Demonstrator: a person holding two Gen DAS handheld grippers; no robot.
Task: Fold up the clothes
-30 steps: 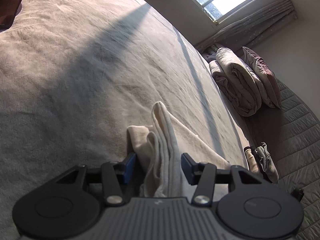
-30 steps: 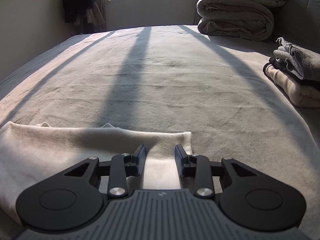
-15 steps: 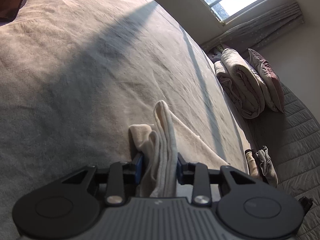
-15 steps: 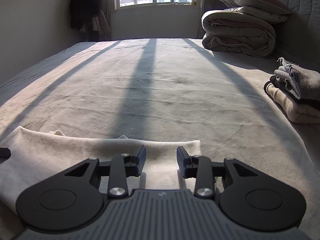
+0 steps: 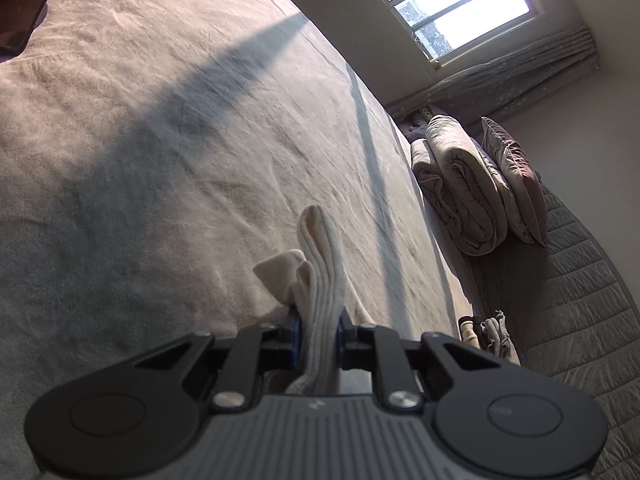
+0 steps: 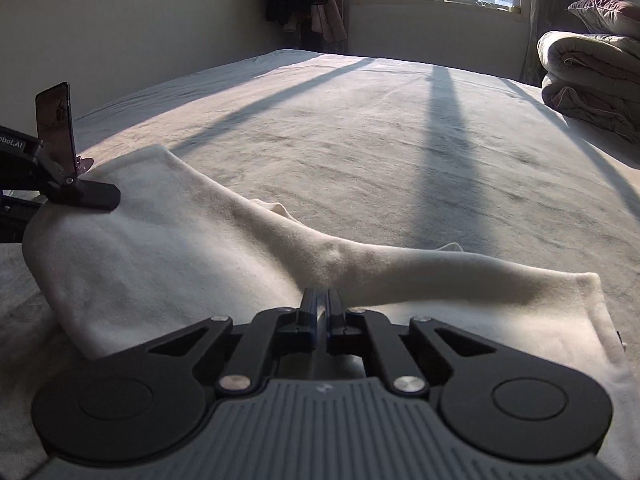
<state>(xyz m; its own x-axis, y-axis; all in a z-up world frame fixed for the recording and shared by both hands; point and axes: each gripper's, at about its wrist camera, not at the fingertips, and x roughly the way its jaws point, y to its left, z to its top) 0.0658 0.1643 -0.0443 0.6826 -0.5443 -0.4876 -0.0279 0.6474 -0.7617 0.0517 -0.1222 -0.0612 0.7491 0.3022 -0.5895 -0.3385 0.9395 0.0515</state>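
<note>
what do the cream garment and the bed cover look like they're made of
Cream garment: a soft, matte knit, maybe fleece or cotton; fuzzy nap, thick rounded folds. Bed cover: a matte, short-pile plush or brushed fabric, seemingly; fine wrinkles, no sheen.

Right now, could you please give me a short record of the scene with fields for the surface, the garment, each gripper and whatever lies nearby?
surface: bed, covered by a beige sheet
garment: cream cloth, partly lifted off the bed
left gripper: jaws have just closed on a bunched edge of the cloth
right gripper: jaws have just closed, pinching a fold of the cloth
nearby: rolled quilt with a pillow by the window; small pile of clothes
</note>
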